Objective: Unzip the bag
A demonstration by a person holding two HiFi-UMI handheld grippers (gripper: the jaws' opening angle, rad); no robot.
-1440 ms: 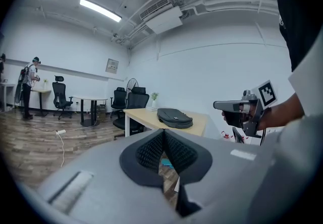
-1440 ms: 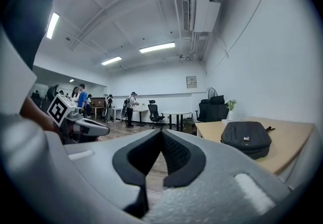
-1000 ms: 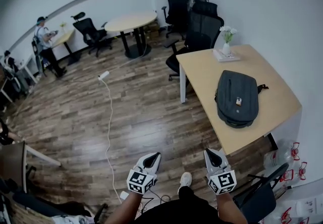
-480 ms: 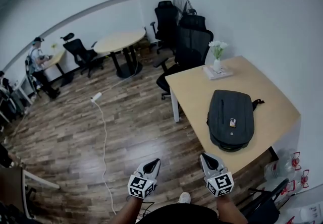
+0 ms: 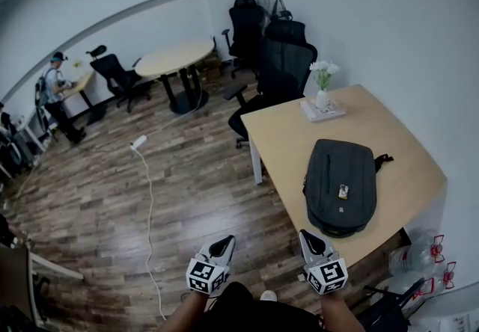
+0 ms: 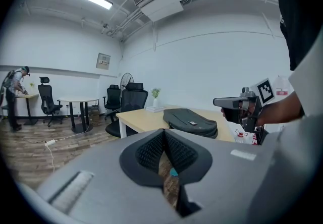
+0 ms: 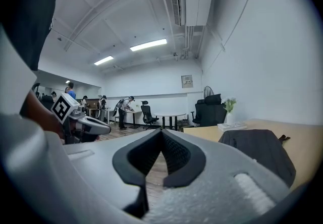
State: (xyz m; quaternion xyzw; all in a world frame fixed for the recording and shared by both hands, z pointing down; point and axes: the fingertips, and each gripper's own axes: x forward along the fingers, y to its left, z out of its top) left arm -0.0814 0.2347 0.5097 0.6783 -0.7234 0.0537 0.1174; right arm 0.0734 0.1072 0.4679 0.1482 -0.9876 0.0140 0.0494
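1. In the head view, the bag [image 5: 340,187] lies flat on the desk [image 5: 404,147], nearer to the desk's front edge. A small light tag sits on top of the bag.
2. At the far corner of the desk, a vase [image 5: 322,91] with white flowers stands on a book [image 5: 323,111].
3. The left tongs [image 5: 224,242] and the right tongs [image 5: 308,238] are held side by side in front of the desk, both well apart from the bag. The right tongs are just short of the desk's front edge. From above, this view does not show how their tips stand.
4. The left gripper view shows it: the left tongs' pads meet at the tip, with nothing between them. It also shows the right tongs from the side, in a hand, and the bag beyond on the desk.
5. The right gripper view shows the right tongs pressed together in the same way, also empty. The bag is at the right on the desk, and the left tongs are at the left.
6. Only the two gripper views show the ceiling, with its lamps and an air unit [image 6: 161,1].
7. The right gripper view shows several people [image 7: 123,109] far behind the desk. The head view shows clearly only one of them.
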